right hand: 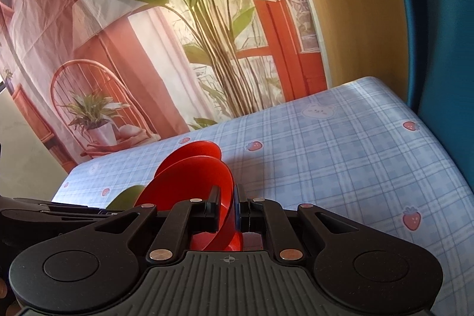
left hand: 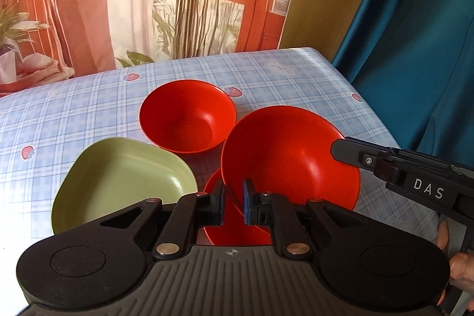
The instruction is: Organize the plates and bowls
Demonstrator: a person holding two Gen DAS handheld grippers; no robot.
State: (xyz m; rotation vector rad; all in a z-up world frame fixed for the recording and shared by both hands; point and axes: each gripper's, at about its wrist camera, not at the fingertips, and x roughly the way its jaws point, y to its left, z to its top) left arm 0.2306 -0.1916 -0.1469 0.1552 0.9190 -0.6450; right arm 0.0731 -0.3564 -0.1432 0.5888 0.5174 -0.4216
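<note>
A pale green dish (left hand: 118,182) with rounded corners sits on the counter (left hand: 74,108), toward the near left of its blue plaid cloth, its right rim close to the left tool (left hand: 232,202). Just right of it and farther back, a red bowl (left hand: 186,120) stands upright near the middle of the counter. The left tool has its blue-padded fingers (left hand: 246,203) a little apart, one on each side of the near rim of a second, larger red bowl (left hand: 290,159); whether they actually press that rim cannot be told. This bowl is tilted and raised over a red plate (left hand: 225,230) lying flat beneath it. At the bowl's right rim the right tool (right hand: 227,208) is pinching the edge between its pads, which the right wrist view shows clearly, with the bowl standing nearly on edge. The counter's far right corner holds only the cloth's bear and strawberry prints.
</note>
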